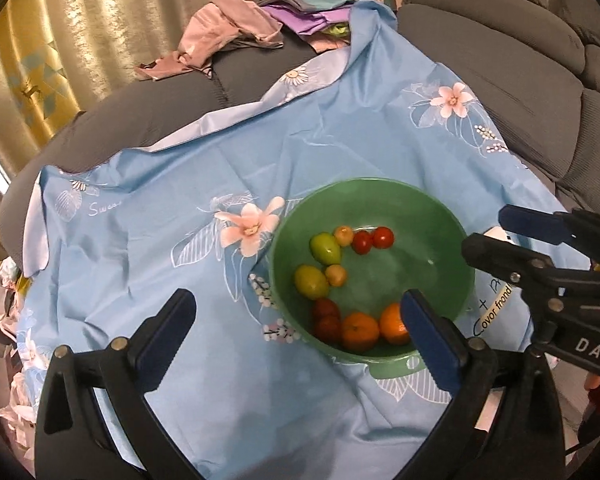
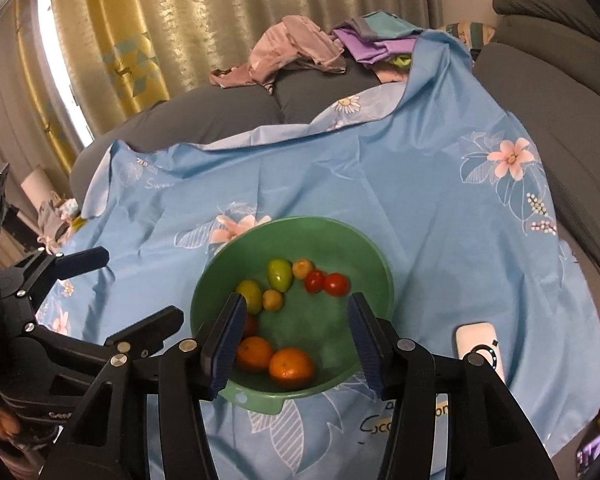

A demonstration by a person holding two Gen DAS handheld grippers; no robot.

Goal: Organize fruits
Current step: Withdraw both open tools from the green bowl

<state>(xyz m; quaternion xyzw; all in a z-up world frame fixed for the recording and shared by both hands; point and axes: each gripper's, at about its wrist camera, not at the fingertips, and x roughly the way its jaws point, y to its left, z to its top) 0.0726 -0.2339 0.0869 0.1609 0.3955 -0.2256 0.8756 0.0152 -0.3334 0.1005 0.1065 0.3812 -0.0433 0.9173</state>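
Note:
A green bowl [image 1: 380,188] [image 2: 300,222] sits on a blue floral cloth [image 1: 160,220] [image 2: 380,176]. Inside lie two oranges [image 1: 360,330] [image 2: 291,366], two red tomatoes [image 1: 374,238] [image 2: 326,282], two green fruits [image 1: 324,248] [image 2: 279,274], two small yellowish fruits [image 1: 336,274] [image 2: 273,299] and dark red fruits [image 1: 326,316] at the near side. My left gripper [image 1: 300,336] [image 2: 120,292] hangs open wide over the bowl's left edge, holding nothing. My right gripper [image 2: 296,340] [image 1: 508,240] hovers above the bowl's near part, partly open, nothing between its pads.
The cloth covers a grey sofa [image 1: 520,60] [image 2: 560,80]. A pile of clothes [image 1: 228,32] [image 2: 300,52] lies at the back by the curtains. A white device [image 2: 480,348] rests on the cloth right of the bowl. Clutter [image 1: 4,320] lies off the cloth's left edge.

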